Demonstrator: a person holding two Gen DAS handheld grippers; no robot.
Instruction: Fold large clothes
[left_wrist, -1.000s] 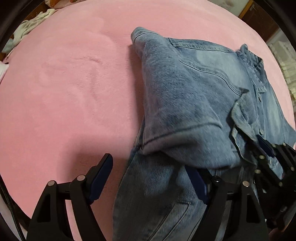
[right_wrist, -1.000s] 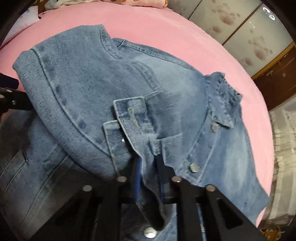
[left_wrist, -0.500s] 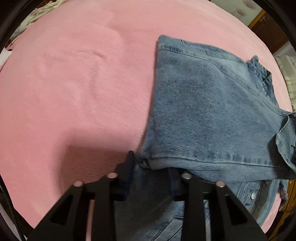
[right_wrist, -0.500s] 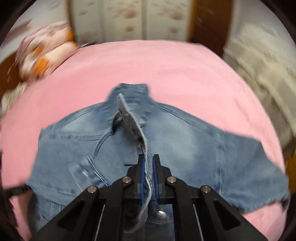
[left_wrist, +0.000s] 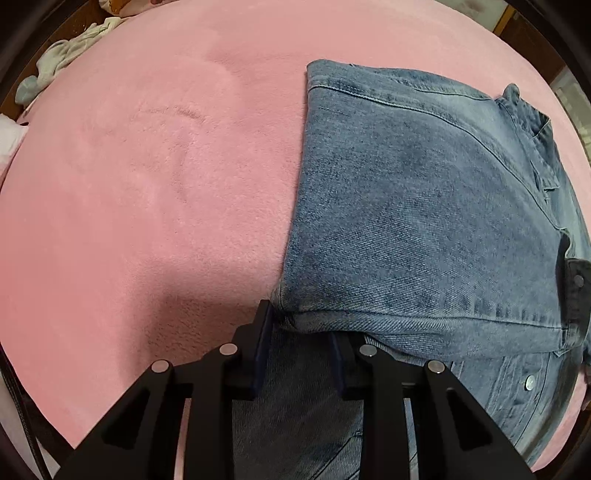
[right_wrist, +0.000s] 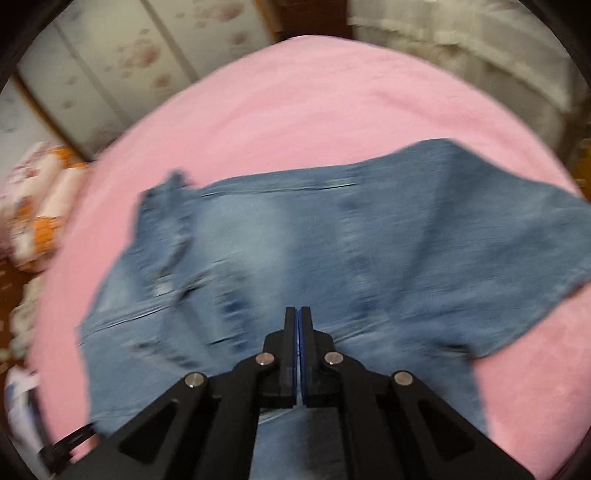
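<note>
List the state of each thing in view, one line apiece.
Denim jacket: lying on the bed, one side folded over, a sleeve spread out to the side.
Left tongs: closed on the jacket's folded corner.
Right tongs: shut, holding nothing.
Pink blanket: spread flat under the jacket.

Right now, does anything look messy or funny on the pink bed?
A little. The denim jacket is only partly folded: in the right wrist view one sleeve sticks out sideways over the pink blanket. Its collar looks rumpled. Nothing looks torn or spilled.
</note>
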